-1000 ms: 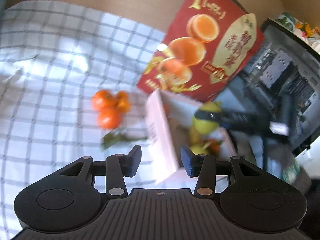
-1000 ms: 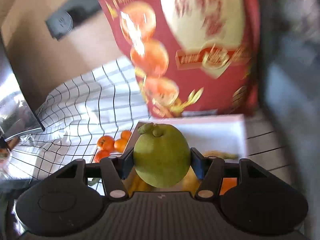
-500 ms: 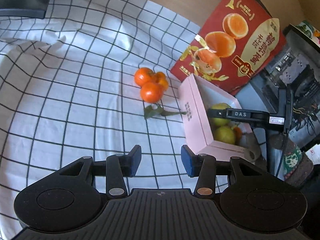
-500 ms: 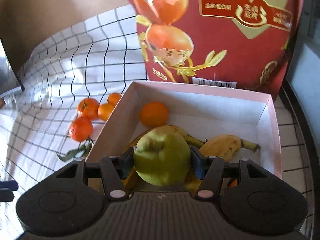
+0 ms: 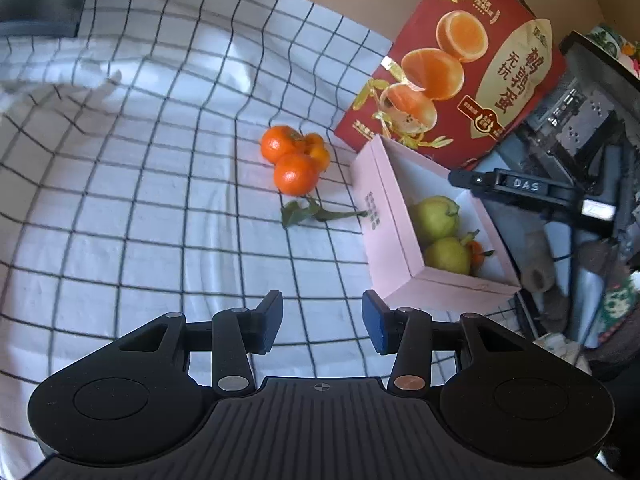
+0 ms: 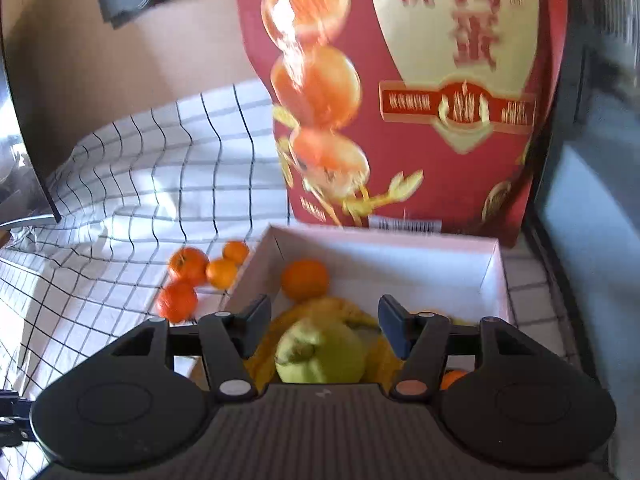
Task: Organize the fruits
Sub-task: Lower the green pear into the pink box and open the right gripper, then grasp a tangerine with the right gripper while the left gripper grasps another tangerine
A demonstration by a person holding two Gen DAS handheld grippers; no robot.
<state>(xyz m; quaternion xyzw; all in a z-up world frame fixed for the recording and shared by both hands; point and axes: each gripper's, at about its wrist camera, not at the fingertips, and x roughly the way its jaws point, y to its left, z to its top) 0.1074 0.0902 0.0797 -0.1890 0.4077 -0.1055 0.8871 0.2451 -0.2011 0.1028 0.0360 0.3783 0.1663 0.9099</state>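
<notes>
A pink box [image 5: 384, 216] [image 6: 492, 276] stands on the checked cloth and holds two green pears [image 5: 434, 218], a tangerine [image 6: 304, 284] and bananas [image 6: 332, 308]. A cluster of loose tangerines [image 5: 294, 156] [image 6: 188, 268] lies on the cloth left of the box. My right gripper [image 6: 326, 320] [image 5: 460, 179] hovers over the box, open. One green pear [image 6: 320, 352] lies below it on the bananas, clear of both pads. My left gripper [image 5: 322, 320] is open with nothing in it, low over the cloth near the box's front corner.
A tall red carton [image 5: 460, 80] [image 6: 400, 80] stands against the box's far side. A leafy twig [image 5: 308, 212] lies between the tangerines and the box. Dark equipment [image 5: 580, 120] crowds the right edge. A dark slab [image 5: 36, 0] sits far left.
The pear was clamped between the right pads; now it rests in the box below them, and the right gripper has drawn back. The left view swung from the box toward the cloth.
</notes>
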